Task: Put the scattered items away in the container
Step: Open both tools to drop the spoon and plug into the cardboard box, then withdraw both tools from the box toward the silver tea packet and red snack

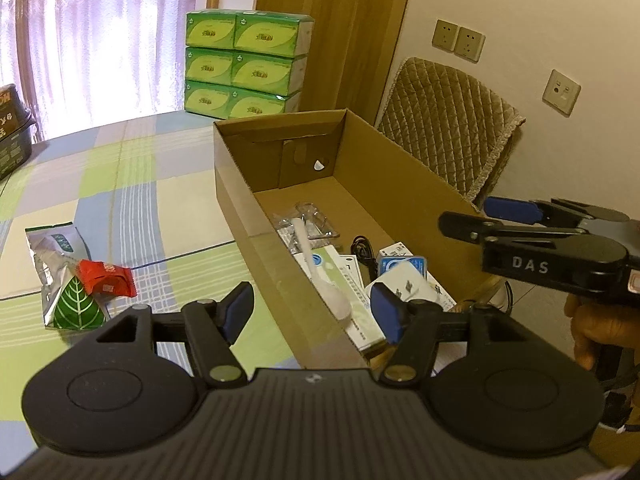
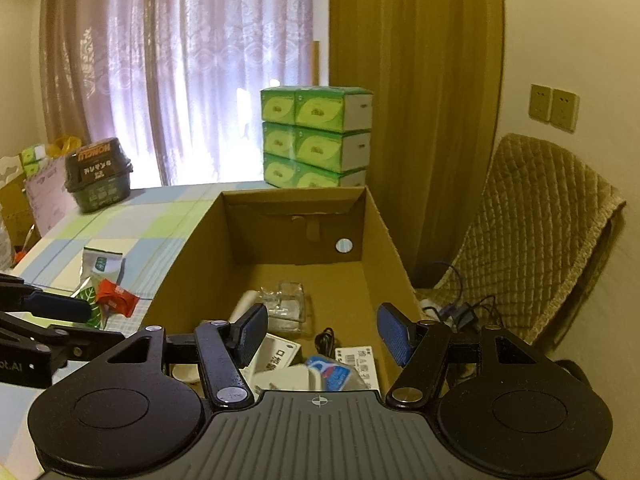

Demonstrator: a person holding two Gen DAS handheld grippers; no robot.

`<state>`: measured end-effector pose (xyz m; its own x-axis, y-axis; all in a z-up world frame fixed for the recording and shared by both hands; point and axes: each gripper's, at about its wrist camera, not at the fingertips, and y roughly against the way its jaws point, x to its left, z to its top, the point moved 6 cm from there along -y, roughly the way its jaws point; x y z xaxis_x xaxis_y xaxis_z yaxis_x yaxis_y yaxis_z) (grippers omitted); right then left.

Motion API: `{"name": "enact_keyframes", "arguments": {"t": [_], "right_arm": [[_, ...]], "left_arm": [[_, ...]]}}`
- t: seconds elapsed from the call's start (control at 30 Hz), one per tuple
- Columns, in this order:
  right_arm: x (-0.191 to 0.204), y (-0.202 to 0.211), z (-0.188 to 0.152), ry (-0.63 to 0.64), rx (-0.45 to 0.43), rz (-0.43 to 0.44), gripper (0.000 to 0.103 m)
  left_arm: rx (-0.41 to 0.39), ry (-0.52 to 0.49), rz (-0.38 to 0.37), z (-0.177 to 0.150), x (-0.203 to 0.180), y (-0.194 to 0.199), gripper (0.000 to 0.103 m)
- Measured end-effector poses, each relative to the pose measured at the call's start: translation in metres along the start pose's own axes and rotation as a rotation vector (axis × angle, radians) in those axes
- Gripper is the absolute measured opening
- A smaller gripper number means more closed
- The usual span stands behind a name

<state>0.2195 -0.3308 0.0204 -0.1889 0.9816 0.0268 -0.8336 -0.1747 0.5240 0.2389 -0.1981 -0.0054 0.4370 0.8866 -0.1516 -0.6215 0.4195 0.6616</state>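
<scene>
An open cardboard box (image 1: 236,184) (image 2: 192,248) stands on the checked tablecloth and holds several items: a white spoon (image 1: 324,276), clear packets (image 2: 286,304), a black cable (image 2: 325,340), white and blue boxes. Left of the box lie a silver pouch (image 1: 50,248), a red packet (image 1: 106,278) (image 2: 116,298) and a green leaf packet (image 1: 76,306). My left gripper (image 1: 312,312) hangs open over the box's near left wall, empty. My right gripper (image 2: 322,334) is open and empty above the near end of the box; in the left wrist view it (image 1: 476,216) reaches in from the right.
Stacked green tissue packs (image 1: 244,64) (image 2: 316,136) stand behind the box. A dark basket (image 2: 98,176) sits at the table's far left. A quilted chair (image 1: 448,132) (image 2: 544,236) stands right of the box by a wall with sockets. A hand (image 1: 600,328) holds the right gripper.
</scene>
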Motion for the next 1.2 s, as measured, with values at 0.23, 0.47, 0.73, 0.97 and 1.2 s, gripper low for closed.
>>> {"name": "enact_keyframes", "arguments": {"t": [0.23, 0.47, 0.73, 0.97, 1.2], "right_arm": [[-0.006, 0.018, -0.009, -0.047, 0.002, -0.010, 0.067], [0.005, 0.044, -0.011, -0.069, -0.045, -0.005, 0.103], [0.037, 0.061, -0.011, -0.059, -0.047, 0.044, 0.103], [0.079, 0.068, -0.013, -0.012, -0.036, 0.106, 0.103], [0.130, 0.068, -0.020, 0.068, -0.012, 0.186, 0.103]], "left_arm": [[-0.003, 0.015, 0.013, -0.007, 0.008, 0.011, 0.064], [-0.014, 0.049, 0.035, -0.019, 0.022, 0.032, 0.069], [-0.034, 0.099, 0.090, -0.036, 0.053, 0.067, 0.084], [-0.029, 0.175, 0.169, -0.060, 0.096, 0.094, 0.095], [-0.022, 0.248, 0.227, -0.085, 0.134, 0.116, 0.100]]}}
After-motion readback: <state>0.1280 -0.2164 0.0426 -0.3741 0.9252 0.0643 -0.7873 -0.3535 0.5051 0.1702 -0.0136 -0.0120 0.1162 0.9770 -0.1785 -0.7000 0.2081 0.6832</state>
